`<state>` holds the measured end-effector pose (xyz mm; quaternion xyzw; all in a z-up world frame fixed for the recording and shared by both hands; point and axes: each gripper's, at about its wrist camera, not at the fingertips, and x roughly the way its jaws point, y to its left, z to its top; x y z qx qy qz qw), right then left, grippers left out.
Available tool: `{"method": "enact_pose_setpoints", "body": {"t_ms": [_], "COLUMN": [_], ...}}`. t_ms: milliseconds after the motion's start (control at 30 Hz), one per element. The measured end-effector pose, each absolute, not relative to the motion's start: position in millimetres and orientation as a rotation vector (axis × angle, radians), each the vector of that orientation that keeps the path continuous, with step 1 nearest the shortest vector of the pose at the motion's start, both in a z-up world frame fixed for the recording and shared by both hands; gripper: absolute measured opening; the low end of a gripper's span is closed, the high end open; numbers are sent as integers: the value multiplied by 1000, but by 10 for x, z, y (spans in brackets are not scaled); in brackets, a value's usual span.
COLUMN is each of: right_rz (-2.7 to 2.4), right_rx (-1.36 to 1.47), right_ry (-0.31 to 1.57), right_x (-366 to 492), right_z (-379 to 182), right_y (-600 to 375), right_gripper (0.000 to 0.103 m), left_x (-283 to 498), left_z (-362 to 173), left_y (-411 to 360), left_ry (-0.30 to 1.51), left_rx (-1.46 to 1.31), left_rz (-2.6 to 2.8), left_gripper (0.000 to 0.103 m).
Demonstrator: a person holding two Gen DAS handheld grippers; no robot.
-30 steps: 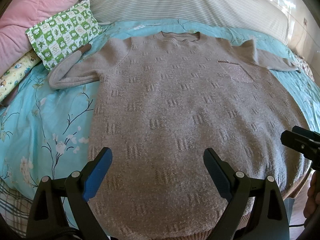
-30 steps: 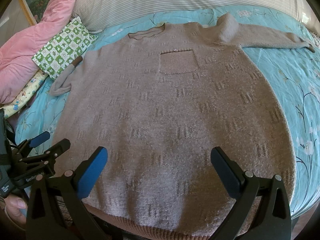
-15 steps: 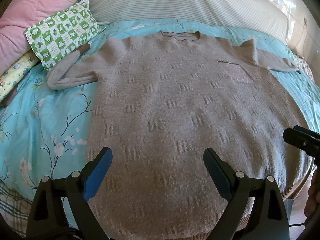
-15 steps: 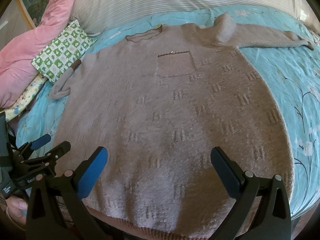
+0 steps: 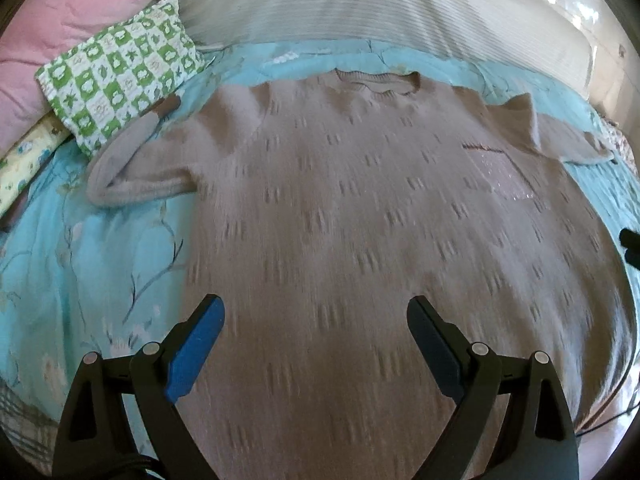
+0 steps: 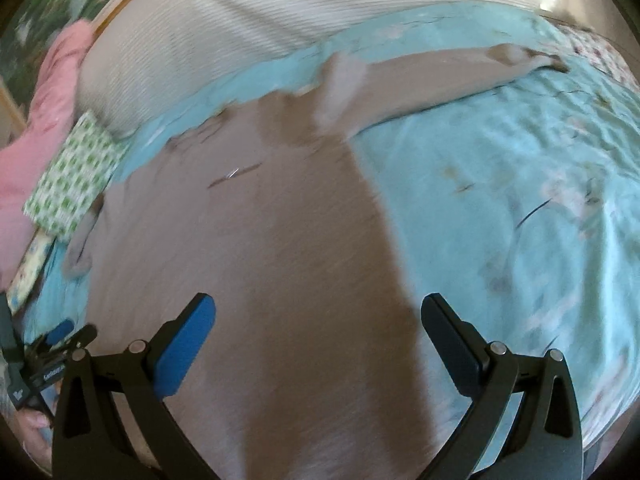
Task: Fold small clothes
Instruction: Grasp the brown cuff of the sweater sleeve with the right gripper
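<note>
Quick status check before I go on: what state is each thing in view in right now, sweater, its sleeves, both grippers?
sweater: spread flat, front up, unfolded
sleeve near the green pillow: doubled back on itself
other sleeve: stretched straight out on the blue quilt
left gripper: open, empty, above the hem area
right gripper: open, empty, over the sweater's side edge

Left wrist view: looking from the hem end forward over the left gripper (image 5: 314, 330), close above the sweater (image 5: 360, 220), facing the striped headboard (image 5: 380, 12). Right wrist view: sitting equally low over the right gripper (image 6: 318, 330), angling rightward toward the turquoise bedspread (image 6: 520, 184), though blur is probably hiding detail. Both are sharing the sweater, the green checked pillow (image 5: 120, 72) and the headboard.
</note>
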<state>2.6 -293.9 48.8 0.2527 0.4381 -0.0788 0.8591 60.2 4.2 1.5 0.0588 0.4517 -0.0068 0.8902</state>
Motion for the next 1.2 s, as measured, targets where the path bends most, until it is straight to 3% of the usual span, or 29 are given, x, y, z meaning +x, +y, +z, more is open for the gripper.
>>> {"method": "enact_pose_setpoints", "body": {"t_ms": [533, 733, 800, 967, 1033, 1067, 1100, 1200], "right_rz": [-472, -554, -586, -614, -619, -627, -610, -571], "right_rx": [713, 815, 832, 891, 893, 939, 949, 854], "right_ry": [758, 751, 758, 737, 735, 754, 760, 745], "right_x": [508, 821, 889, 1049, 1069, 1083, 1099, 1130], "right_z": [63, -241, -358, -580, -633, -649, -653, -454], "right_y": [-4990, -5776, -5983, -6368, -6418, -6413, -6427, -6190], "right_gripper": [102, 91, 79, 71, 49, 17, 6, 6], "left_x": [1653, 2031, 2101, 2263, 2296, 2309, 2313, 2312], "left_z": [14, -22, -25, -101, -129, -146, -160, -185], "left_y": [145, 163, 167, 175, 191, 200, 201, 226], "left_ry": [968, 977, 976, 990, 996, 998, 999, 1000], "left_rx": [66, 55, 57, 58, 53, 51, 52, 52], "left_rz": [25, 52, 59, 72, 73, 73, 73, 72], "left_gripper": [96, 97, 97, 97, 97, 97, 97, 97]}}
